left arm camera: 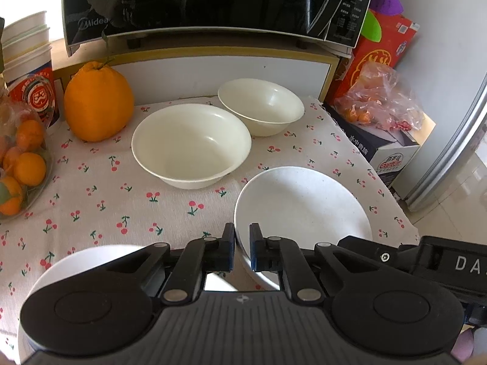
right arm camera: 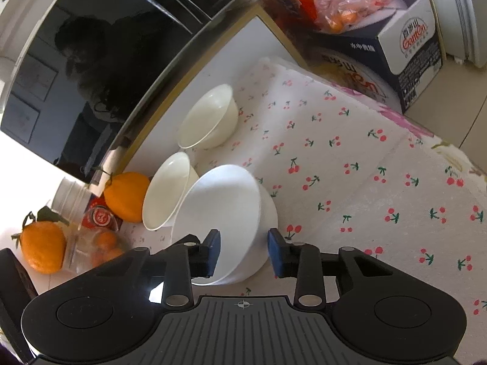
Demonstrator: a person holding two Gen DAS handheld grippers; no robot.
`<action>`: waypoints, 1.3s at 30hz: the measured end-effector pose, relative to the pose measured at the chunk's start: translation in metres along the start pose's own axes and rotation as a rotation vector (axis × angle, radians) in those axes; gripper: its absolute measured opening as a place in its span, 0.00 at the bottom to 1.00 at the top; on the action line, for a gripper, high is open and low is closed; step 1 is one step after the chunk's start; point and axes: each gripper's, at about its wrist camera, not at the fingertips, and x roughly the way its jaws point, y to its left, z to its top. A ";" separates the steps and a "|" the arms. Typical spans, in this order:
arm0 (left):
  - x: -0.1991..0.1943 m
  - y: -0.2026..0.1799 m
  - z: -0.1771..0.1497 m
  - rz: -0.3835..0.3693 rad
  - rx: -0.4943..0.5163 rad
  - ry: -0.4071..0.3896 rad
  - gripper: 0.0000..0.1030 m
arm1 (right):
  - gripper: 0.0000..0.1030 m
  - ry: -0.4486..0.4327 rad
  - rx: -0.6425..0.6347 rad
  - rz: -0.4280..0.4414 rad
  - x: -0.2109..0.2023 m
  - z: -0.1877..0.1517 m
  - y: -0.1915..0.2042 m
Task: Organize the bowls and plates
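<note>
Two cream bowls stand on the cherry-print cloth: a large one and a smaller one behind it. A white plate is tilted at the front right. My left gripper is shut on its near rim. Another white plate lies under the left gripper body. In the right wrist view the white plate sits between the fingers of my right gripper, which is open around its edge. The two bowls show behind it, the large bowl and the smaller bowl.
A black microwave stands on a shelf behind the bowls. A big orange and a bag of small oranges sit at the left, with paper cups. Boxes and a bag of fruit are at the right.
</note>
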 end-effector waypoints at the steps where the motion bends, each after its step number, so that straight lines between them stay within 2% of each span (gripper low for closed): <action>1: 0.000 0.001 0.000 -0.004 -0.007 0.003 0.08 | 0.32 -0.001 -0.001 0.000 -0.001 0.000 0.000; 12: -0.019 -0.009 -0.010 -0.035 -0.009 0.019 0.08 | 0.32 0.004 -0.053 -0.053 -0.029 -0.003 0.011; 27: -0.051 -0.042 -0.033 -0.045 0.085 0.000 0.08 | 0.33 0.051 -0.063 -0.169 -0.075 -0.031 0.005; 39: -0.056 -0.045 -0.049 -0.083 0.098 0.045 0.08 | 0.33 0.075 -0.002 -0.155 -0.099 -0.043 -0.007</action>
